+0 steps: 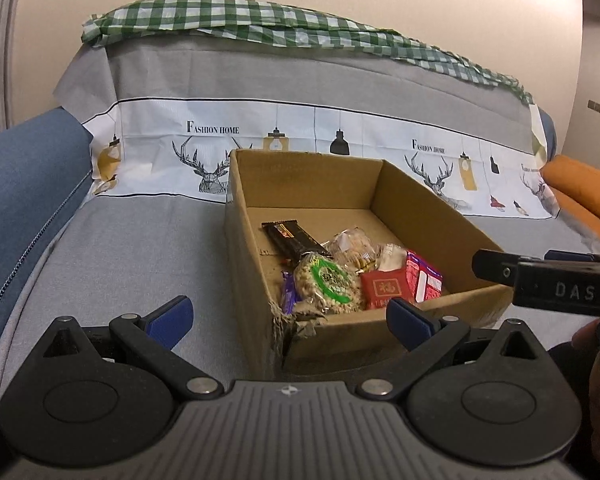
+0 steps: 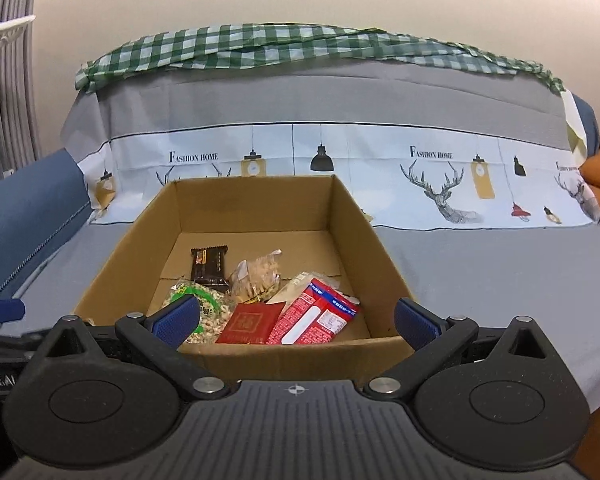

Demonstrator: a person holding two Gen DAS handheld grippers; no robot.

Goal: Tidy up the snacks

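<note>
1. The left gripper [image 1: 290, 318] has its jaws spread wide, and the blue pads [image 1: 170, 318] have nothing between them. It holds nothing and touches nothing. It sits just in front of the torn near-left corner of the cardboard box [image 1: 256, 264].
2. The right gripper [image 2: 296, 322] is likewise wide open and empty. Its blue fingertips [image 2: 178, 318] hang over the near wall of the cardboard box [image 2: 112, 280], clear of the snacks inside.
3. In the left wrist view the right gripper's black body comes in from the right edge, beside the box's near-right corner.
4. The box stands open-topped on a sofa with a grey printed cover [image 2: 480, 264]. All the visible snacks lie in its near half.
5. A dark snack bar [image 2: 209, 265] lies farthest back, flat on the box floor.
6. A clear bag of pale crackers [image 2: 258, 276] lies just right of the bar.
7. A round puffed-grain pack with a green ring label [image 1: 328, 286] lies at the near left, partly hidden behind the right gripper's left finger in the right wrist view.
8. A flat red packet [image 2: 249, 323] lies at the near middle, and a red and white carton [image 2: 316, 314] lies tilted just beside it on the right.
9. A green checked cloth [image 2: 260, 46] lies along the top of the sofa back.
</note>
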